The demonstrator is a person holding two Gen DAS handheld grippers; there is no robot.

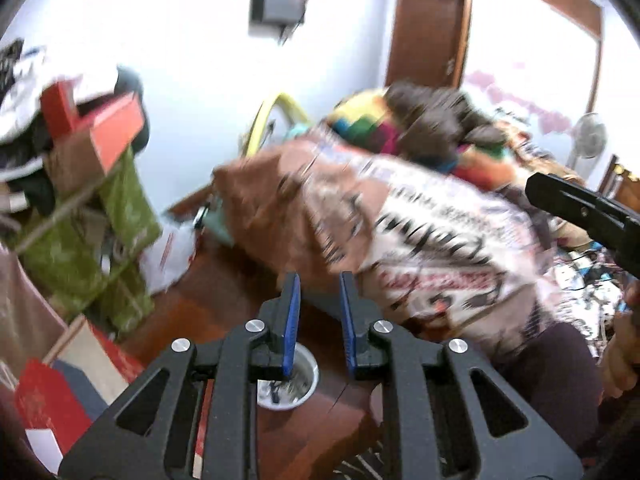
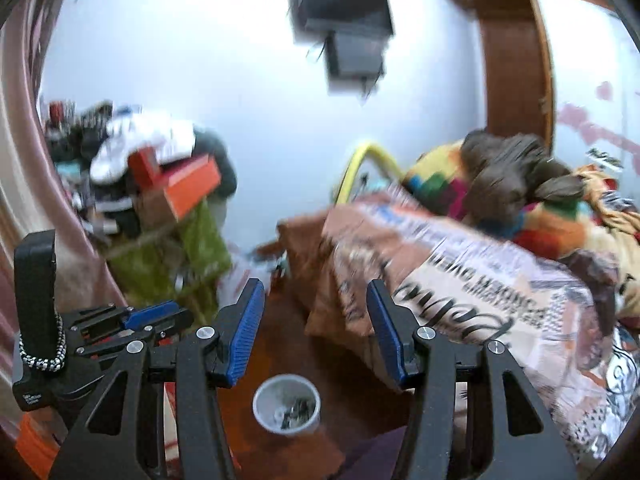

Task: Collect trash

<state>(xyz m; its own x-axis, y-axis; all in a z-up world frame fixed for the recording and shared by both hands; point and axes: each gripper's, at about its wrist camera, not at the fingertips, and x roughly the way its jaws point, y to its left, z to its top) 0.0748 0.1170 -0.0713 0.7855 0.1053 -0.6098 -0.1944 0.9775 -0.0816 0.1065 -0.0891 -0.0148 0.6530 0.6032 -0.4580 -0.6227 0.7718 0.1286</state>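
Colours and patterns in a crowded bedroom

The cup [image 2: 286, 405] is white, with dark bits inside, on a reddish-brown floor [image 2: 280, 340]. The blanket [image 2: 472, 296] is brown and cream with black lettering and red patches. Behind it a pillow [image 2: 432, 184] shows yellow, green, red and blue blocks under a dark brown plush toy [image 2: 516, 168]. A green bag [image 1: 128, 204] sits below orange-red boxes [image 1: 116, 128]. The wall [image 2: 200, 60] is pale blue-white, the door [image 2: 516, 64] brown, the hoop [image 2: 372, 156] yellow. Both grippers are black with blue pads [image 2: 248, 328].
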